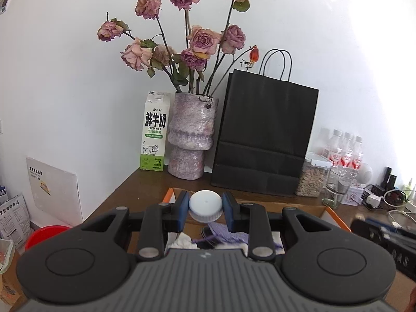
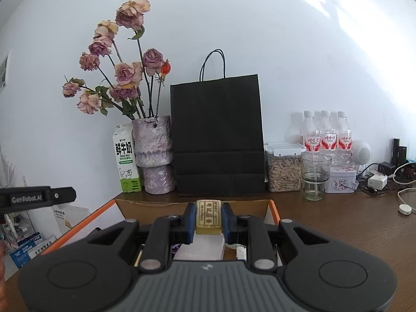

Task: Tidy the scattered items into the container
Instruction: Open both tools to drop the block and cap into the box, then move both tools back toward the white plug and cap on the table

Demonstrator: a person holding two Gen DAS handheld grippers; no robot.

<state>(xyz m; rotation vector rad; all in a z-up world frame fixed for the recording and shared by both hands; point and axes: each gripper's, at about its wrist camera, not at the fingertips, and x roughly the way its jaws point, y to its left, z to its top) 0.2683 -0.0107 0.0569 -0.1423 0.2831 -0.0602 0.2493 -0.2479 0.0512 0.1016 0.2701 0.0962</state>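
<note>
**Both grippers hold an item above the cardboard box**

Left wrist view: the left gripper (image 1: 205, 209) is closed narrow on a white bottle cap (image 1: 205, 204), its blue pads pressing the cap from both sides. The cap hangs above the cardboard box (image 1: 334, 214), which has an orange edge. Inside the box, under the gripper, lie a purple cloth (image 1: 223, 232) and some crumpled white paper (image 1: 182, 241). Behind the box a black paper bag (image 1: 265, 137) stands on the wooden table (image 1: 145, 184), with a purple vase of dried roses (image 1: 191, 137) just beside it and a milk carton (image 1: 154, 135) further from the bag, near the wall.

Right wrist view: the right gripper (image 2: 208, 218) is closed on a small yellow block (image 2: 208, 217) with printed characters on top. The block is above the box (image 2: 274, 209) too, and below it in the box lies a white flat packet (image 2: 200, 249). The black paper bag (image 2: 217, 137) stands behind the box; on its other side are a jar of seeds (image 2: 283, 169), an empty glass (image 2: 315, 176) and three bottles (image 2: 329, 135).
</note>
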